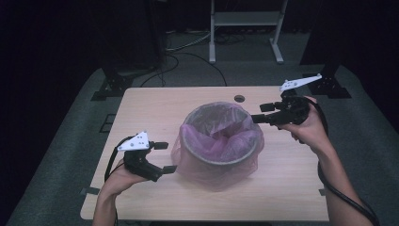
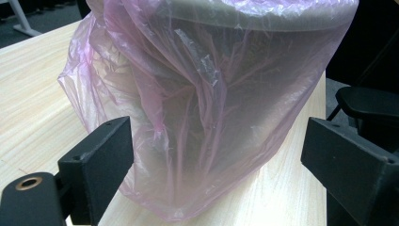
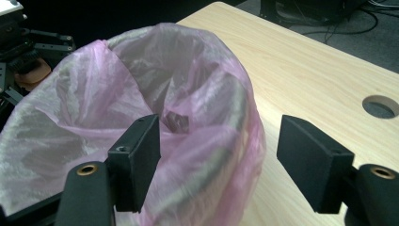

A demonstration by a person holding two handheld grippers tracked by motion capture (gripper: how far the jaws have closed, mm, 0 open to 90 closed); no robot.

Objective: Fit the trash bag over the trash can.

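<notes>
A round grey bin (image 1: 219, 159) lined with a thin pink plastic bag (image 1: 214, 136) stands in the middle of the pale wooden table (image 1: 141, 108). The bag's loose skirt hangs over the rim and down the wall (image 2: 211, 94). My left gripper (image 1: 168, 157) is low at the bin's left side, open, its jaws (image 2: 216, 141) standing wide apart in front of the bag's lower folds. My right gripper (image 1: 259, 113) is at the bin's right rim, open (image 3: 221, 141). One of its jaws hangs over the bag's inside (image 3: 94, 94) and the other outside over the table, neither pressing.
A round cable hole (image 1: 239, 98) is in the table behind the bin, also seen as a hole (image 3: 380, 106) in the right gripper view. A white metal stand (image 1: 244, 28) and cables lie on the floor beyond. Cables trail from both grippers.
</notes>
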